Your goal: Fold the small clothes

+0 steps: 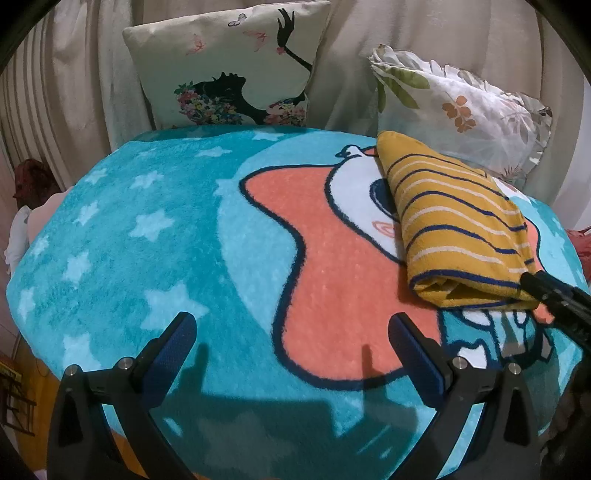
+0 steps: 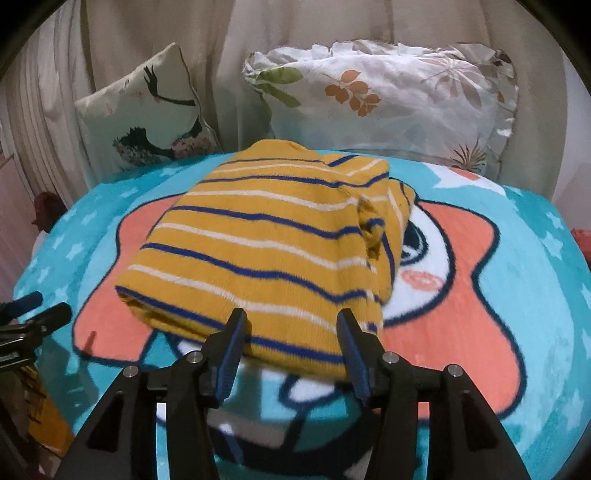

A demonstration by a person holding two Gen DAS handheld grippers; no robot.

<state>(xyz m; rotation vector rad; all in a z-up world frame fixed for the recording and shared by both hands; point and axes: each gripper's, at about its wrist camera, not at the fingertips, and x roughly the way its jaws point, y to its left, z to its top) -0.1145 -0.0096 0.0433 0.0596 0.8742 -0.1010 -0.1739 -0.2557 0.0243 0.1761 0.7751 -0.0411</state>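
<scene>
Right gripper (image 2: 290, 325) half open over folded striped sweater (image 2: 266, 236), near edge hidden, left gripper (image 1: 291, 332) wide open, empty

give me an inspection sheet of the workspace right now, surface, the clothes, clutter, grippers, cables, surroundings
Surface: teal star-print blanket with a cartoon figure.
Job's things: yellow striped garment, folded into a bundle, lying on the blanket.
Clutter: nothing seen on the blanket.
Grippers: left gripper open over bare blanket; right gripper open at the garment's near edge, pads not pressing.
Cables: nothing seen.
Surroundings: silhouette-print cushion, leaf-print pillow, beige curtain behind.
</scene>
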